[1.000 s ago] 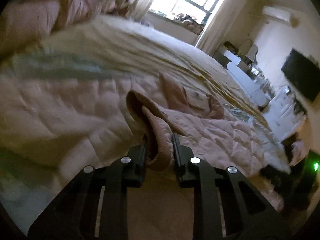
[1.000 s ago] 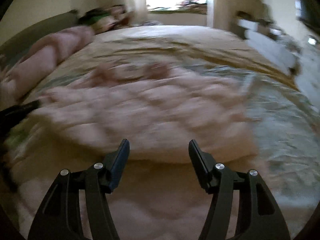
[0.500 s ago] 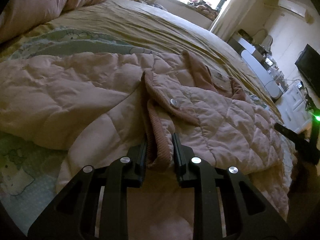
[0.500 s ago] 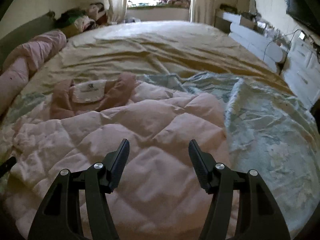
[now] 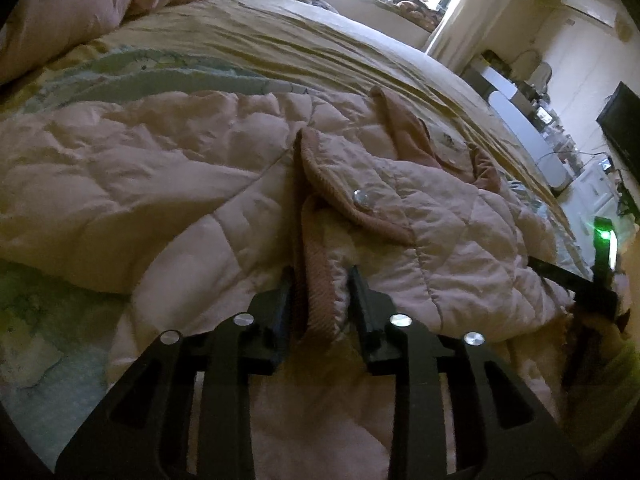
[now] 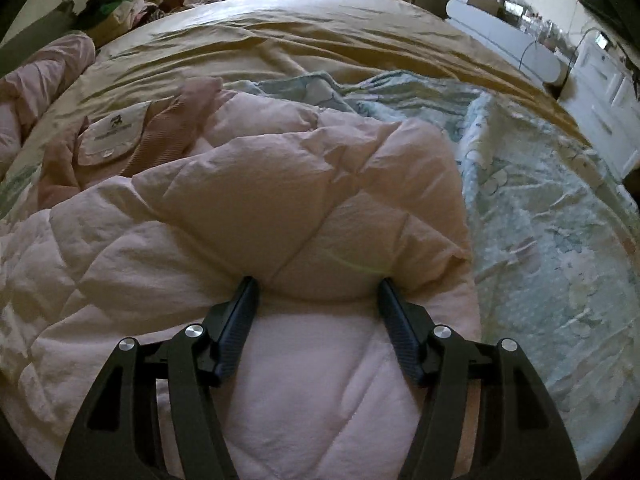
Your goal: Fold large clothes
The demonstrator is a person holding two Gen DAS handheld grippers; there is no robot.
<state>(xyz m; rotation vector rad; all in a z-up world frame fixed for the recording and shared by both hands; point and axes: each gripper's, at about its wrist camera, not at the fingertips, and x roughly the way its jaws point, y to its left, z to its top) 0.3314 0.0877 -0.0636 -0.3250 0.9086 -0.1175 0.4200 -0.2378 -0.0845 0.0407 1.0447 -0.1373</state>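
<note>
Jacket (image 5: 432, 216), pink and quilted, lies spread on the bed (image 5: 320, 44), its near hem cut off below both views. Your left gripper (image 5: 320, 280) has just been opening; the ribbed trim (image 5: 318, 292) sits between the jaws, whether still pinched you cannot tell. Your right gripper (image 6: 316, 292) stands open, tips pressing into a puffed fold (image 6: 320, 208) of the jacket.

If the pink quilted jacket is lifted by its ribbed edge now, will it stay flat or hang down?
It will probably hang down: the pink quilted jacket already lies in soft folds and creases on the bed. Its puffy padding suggests it is light for its bulk. The ribbed edge bunches between the left gripper jaws, which have just been opening, so it may slip.
</note>
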